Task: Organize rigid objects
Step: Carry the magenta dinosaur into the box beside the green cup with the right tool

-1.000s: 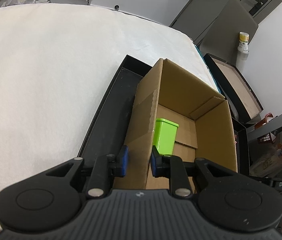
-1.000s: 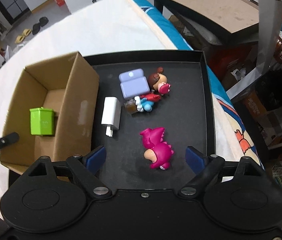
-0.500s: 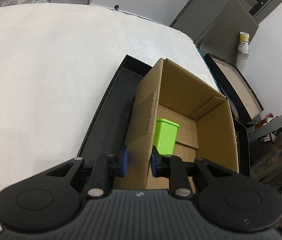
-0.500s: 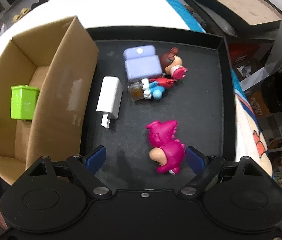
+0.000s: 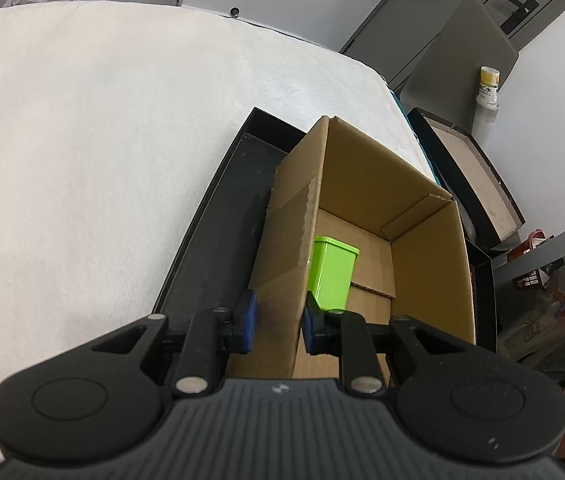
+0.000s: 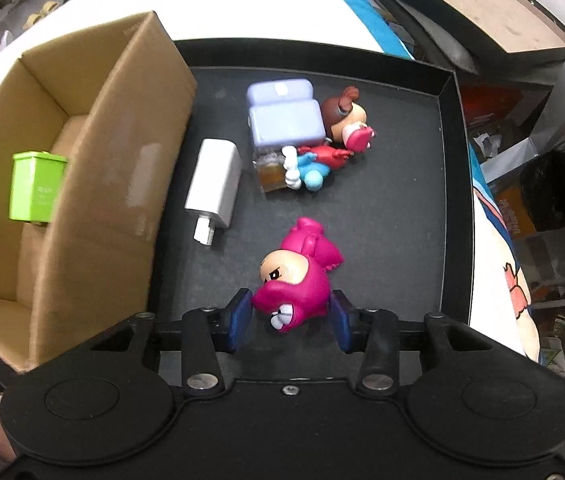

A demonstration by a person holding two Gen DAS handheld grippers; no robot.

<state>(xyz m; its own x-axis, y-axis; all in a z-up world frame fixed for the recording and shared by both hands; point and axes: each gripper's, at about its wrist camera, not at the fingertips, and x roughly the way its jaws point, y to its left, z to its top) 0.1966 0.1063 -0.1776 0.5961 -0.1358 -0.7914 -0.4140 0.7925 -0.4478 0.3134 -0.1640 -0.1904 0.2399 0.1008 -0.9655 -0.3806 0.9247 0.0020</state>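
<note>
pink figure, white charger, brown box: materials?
Pink figure: looks like moulded plastic or vinyl, glossy, with highlights on its rounded surfaces. White charger: probably hard plastic, smooth satin shell, with prongs at one end. Brown box: corrugated cardboard, matte, with folded flaps and a shiny tape strip on its wall.

Bright, even indoor light, shadows soft. The white bed cover [image 5: 102, 140] left of the cardboard box [image 5: 366, 184] nearly blows out. Both fisheye views bend strongly at edges; background beyond the box looks soft.
</note>
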